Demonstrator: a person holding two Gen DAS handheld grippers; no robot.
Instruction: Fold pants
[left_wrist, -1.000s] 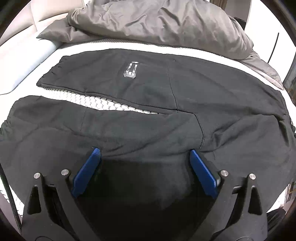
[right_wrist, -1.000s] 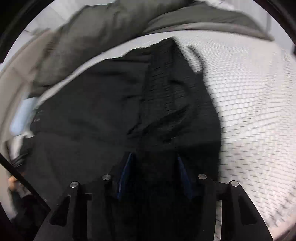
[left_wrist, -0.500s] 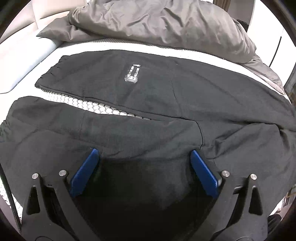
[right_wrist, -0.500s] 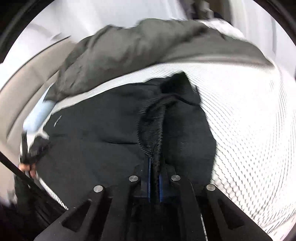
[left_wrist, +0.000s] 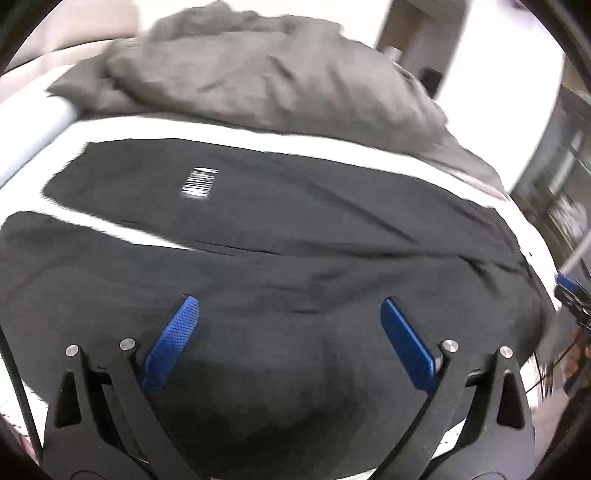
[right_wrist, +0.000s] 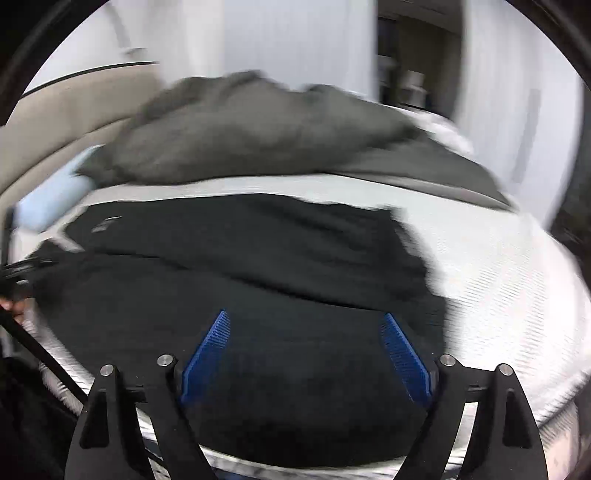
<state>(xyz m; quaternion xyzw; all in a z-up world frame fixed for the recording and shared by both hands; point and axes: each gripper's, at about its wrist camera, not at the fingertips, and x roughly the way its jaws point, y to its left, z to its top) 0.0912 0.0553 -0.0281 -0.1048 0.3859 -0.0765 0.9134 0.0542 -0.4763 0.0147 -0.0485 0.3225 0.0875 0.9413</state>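
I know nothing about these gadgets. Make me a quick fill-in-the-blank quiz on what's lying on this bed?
1. The pants spread on the mattress are ____ in colour.
2. Their two legs lie ____, with a strip of mattress showing between them.
3. Behind the pants sits a crumpled ____ duvet.
4. The right hand-held gripper has its blue pads standing ____, with nothing pinched.

Missing words: black; apart; grey; open

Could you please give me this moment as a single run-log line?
stage: pants flat on bed, legs apart | left gripper: open, empty | right gripper: jaws just opened, nothing between | grey duvet behind
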